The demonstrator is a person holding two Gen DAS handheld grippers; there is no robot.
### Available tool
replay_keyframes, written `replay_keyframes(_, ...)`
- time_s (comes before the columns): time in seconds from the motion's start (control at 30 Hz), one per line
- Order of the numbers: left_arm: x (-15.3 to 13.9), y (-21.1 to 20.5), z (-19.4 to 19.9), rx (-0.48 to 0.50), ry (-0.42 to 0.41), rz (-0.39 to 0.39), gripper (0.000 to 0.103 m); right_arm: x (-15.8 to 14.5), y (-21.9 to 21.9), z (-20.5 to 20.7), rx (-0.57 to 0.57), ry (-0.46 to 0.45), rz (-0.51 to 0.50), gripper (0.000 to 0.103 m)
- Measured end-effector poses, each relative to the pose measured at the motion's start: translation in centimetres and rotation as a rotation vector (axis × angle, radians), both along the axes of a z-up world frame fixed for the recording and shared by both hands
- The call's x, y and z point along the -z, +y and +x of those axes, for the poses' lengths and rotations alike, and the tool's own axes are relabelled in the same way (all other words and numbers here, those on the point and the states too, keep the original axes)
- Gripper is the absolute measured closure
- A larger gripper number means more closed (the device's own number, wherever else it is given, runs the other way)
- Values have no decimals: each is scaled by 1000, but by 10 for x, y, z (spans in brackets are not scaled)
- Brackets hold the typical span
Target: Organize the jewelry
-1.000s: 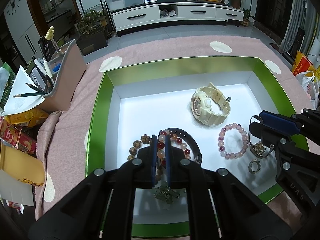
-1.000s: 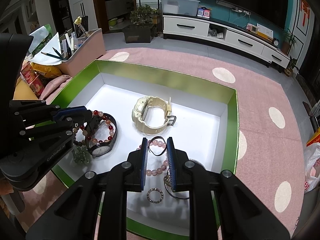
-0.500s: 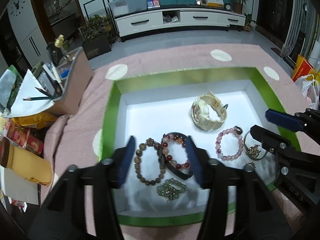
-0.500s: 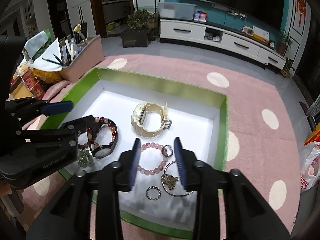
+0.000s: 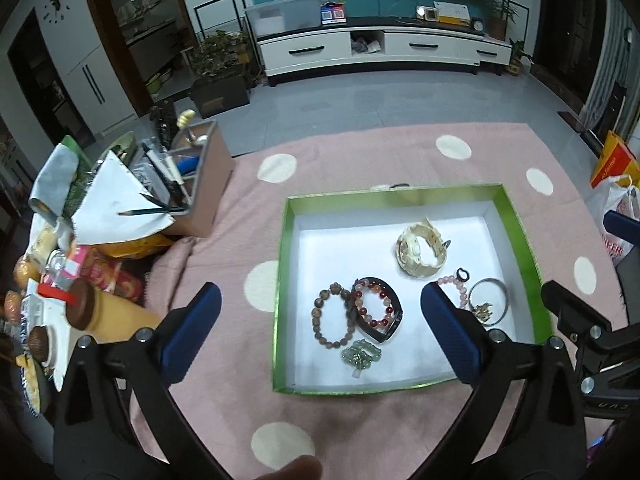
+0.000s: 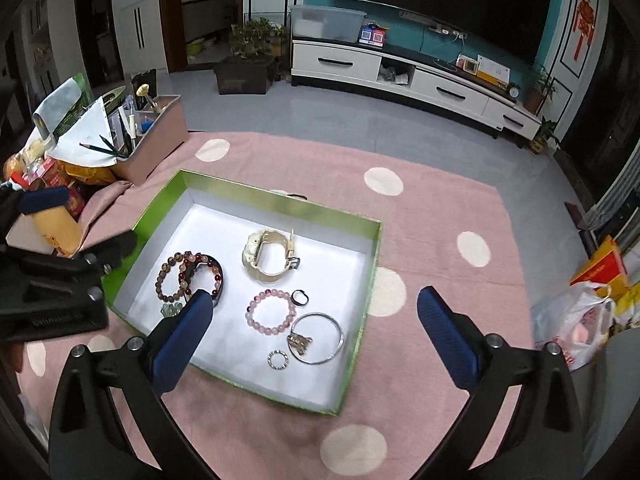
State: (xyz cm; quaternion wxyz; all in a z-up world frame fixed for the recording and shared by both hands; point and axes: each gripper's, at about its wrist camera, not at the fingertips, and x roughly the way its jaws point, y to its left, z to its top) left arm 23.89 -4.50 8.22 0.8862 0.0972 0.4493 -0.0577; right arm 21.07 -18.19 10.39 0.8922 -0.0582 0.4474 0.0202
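- Green-walled, white-floored box (image 6: 370,264) is seen on the pink dotted cloth (image 6: 440,216), and every piece of jewelry is held inside it.
- Left gripper (image 5: 320,336) is held above the near edge with its jaws spread wide and nothing between them; right gripper (image 6: 312,336) is likewise wide apart and empty.
- Cream watch (image 6: 266,256) is found toward the far middle; it is judged the heaviest and stiffest piece, best taken across the strap beside the buckle.
- Pink bead bracelet (image 6: 271,311) and brown bead bracelet (image 5: 334,322) are judged light and floppy on elastic, so one side of the loop should be pinched.
- Silver bangle (image 6: 317,338) at the near right is judged rigid, thin and slippery; the rim must be nipped squarely.
- Small ring (image 6: 277,360) lies flat just beside the bangle and is reckoned the hardest pick, liable to skate on the smooth floor.
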Motion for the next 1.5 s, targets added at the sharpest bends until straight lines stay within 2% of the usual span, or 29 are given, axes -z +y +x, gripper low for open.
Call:
replay_keyframes(0.2, -33, 6, -7, -10, -7, -45, 2, -38, 2, -8, -13, -32, 11, 1)
replay_keyframes(0.37, -46, 8, -8, -22, -25, -37, 2, -51, 5, -8, -10, -50, 22, 1)
replay_keyframes(0.67, -51, 13, -5, -41, -27, -25, 2, -52, 8, -4, -7, -47, 26, 1)
replay_keyframes(1.5, -41, 2, 9, -35, -13, -9, 2, -40, -2, 8, 24, -22, 43, 1)
